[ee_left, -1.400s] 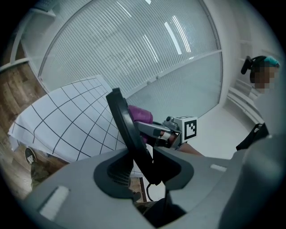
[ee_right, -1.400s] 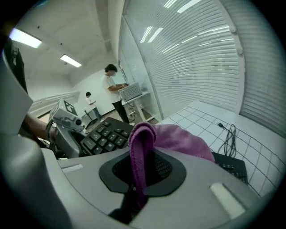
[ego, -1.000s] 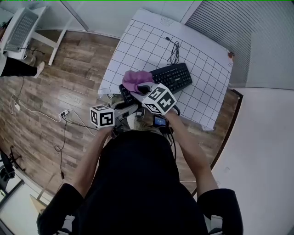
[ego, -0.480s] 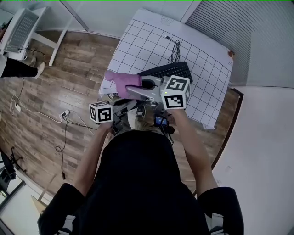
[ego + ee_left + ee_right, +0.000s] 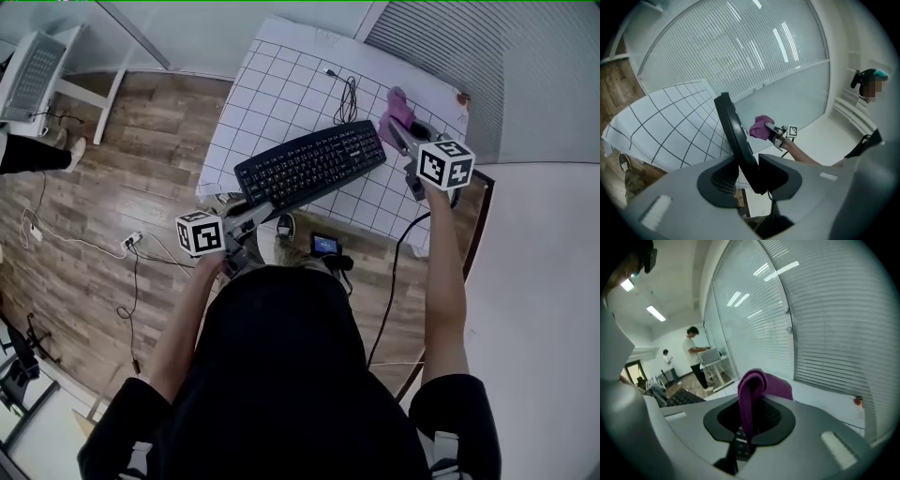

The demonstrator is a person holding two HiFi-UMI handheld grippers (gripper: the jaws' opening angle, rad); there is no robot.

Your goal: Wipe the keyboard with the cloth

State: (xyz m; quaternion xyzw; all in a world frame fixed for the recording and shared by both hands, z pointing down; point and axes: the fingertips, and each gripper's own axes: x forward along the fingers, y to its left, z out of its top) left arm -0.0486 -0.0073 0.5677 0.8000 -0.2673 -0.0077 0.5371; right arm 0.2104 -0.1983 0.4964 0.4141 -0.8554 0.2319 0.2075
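Observation:
A black keyboard [image 5: 309, 167] lies slantwise on the white gridded table [image 5: 272, 89]. My left gripper [image 5: 246, 217] is shut on its near left end; in the left gripper view the keyboard [image 5: 733, 136] stands edge-on between the pads of that gripper [image 5: 752, 176]. My right gripper [image 5: 401, 133] is off past the keyboard's right end, above the table's far right part, shut on a purple cloth [image 5: 397, 111]. In the right gripper view the cloth [image 5: 754, 390] hangs folded over the jaws, and the keyboard [image 5: 682, 398] shows low at the left.
A coiled black cable [image 5: 352, 94] lies on the table behind the keyboard. A small red item [image 5: 462, 98] sits at the far right corner. A desk with another keyboard [image 5: 33, 66] stands far left on the wood floor. Two people [image 5: 693, 357] stand in the distance.
My right gripper has swung with the purple cloth from the keyboard's left end to the table's far right side, baring the whole keyboard. The left gripper has stayed on the keyboard's end.

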